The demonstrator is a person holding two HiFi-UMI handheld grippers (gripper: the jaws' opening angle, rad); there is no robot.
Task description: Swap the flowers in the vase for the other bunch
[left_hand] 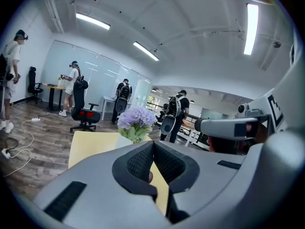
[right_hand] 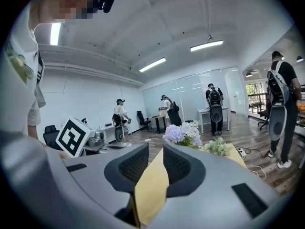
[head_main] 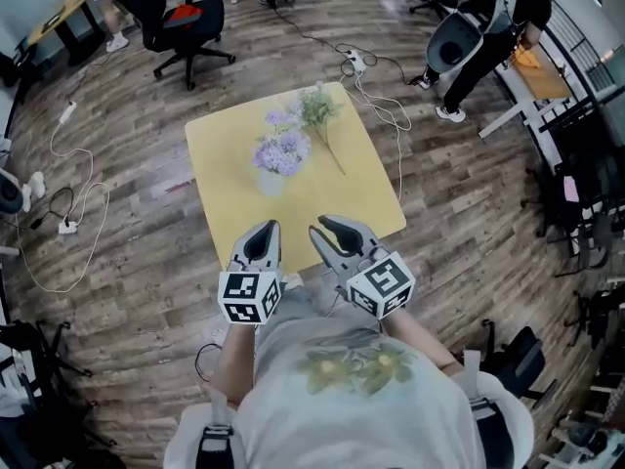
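A pale vase point(head_main: 270, 181) with purple hydrangea flowers point(head_main: 281, 151) stands mid-way on the yellow table point(head_main: 225, 135). The other bunch point(head_main: 317, 110), green with small white blooms, lies flat beside it at the far right, its stem pointing toward me. Both grippers hover at the table's near edge, well short of the vase. My left gripper point(head_main: 262, 233) is shut with its tips touching and nothing in them point(left_hand: 152, 144). On my right gripper point(head_main: 328, 229) a narrow gap shows between the jaws, empty, with only table behind it point(right_hand: 156, 149). The purple flowers point(right_hand: 181, 133) and the other bunch point(right_hand: 217, 147) are ahead.
A black office chair point(head_main: 186, 22) stands beyond the table at the far left. Cables and a power strip point(head_main: 354, 63) lie on the wooden floor behind the table, more cables point(head_main: 68, 213) at the left. A person point(head_main: 488, 27) stands by desks at the far right.
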